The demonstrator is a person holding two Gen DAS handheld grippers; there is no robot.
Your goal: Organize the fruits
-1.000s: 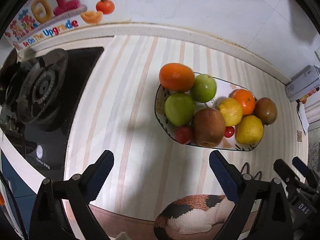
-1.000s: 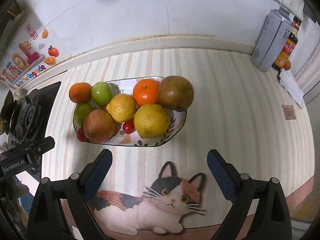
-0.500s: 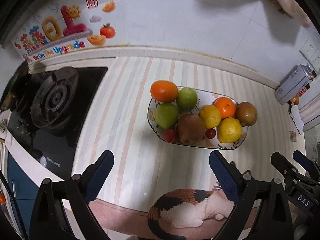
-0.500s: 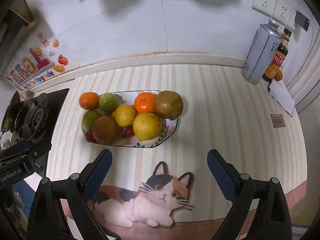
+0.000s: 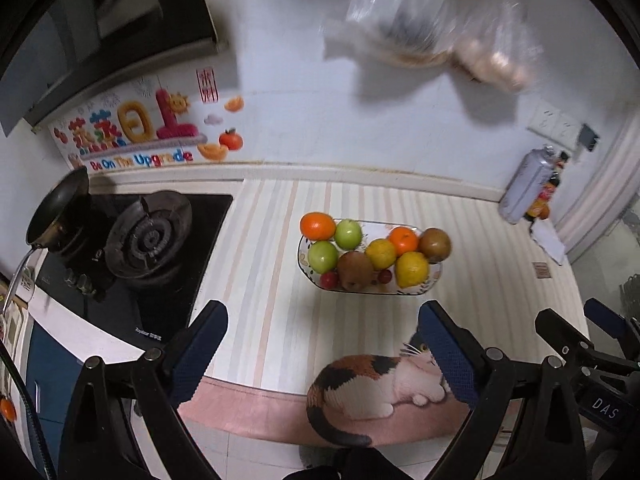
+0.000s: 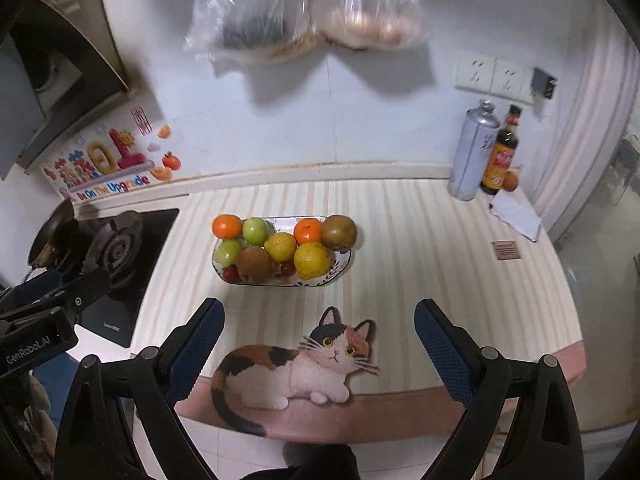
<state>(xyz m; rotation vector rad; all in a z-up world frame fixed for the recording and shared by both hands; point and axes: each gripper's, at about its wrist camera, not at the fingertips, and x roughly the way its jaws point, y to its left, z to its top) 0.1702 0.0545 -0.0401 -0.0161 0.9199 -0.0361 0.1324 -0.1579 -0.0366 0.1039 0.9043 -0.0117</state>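
A white oval dish (image 5: 434, 276) (image 6: 344, 262) sits mid-counter, piled with fruit: oranges (image 5: 318, 226) (image 6: 227, 226), green apples (image 5: 348, 233) (image 6: 256, 231), lemons (image 5: 412, 269) (image 6: 312, 260), brown pears (image 5: 354, 267) (image 6: 339, 232) and small red tomatoes (image 5: 329, 279) (image 6: 230, 274). My left gripper (image 5: 324, 348) is open and empty, held high and back from the counter's front edge. My right gripper (image 6: 320, 344) is open and empty, also high above the front edge. The right gripper also shows in the left wrist view (image 5: 592, 344).
A cat-shaped mat (image 6: 296, 364) (image 5: 376, 384) lies at the counter's front edge. A gas stove (image 5: 148, 236) with a pan (image 5: 60, 204) is at left. A silver can (image 6: 472, 152) and sauce bottle (image 6: 500, 152) stand at back right. Plastic bags (image 6: 304, 12) hang on the wall.
Both grippers have pulled up and back from the dish, so the fruit looks smaller and more wall shows. Both stay open. The fruit has not moved.
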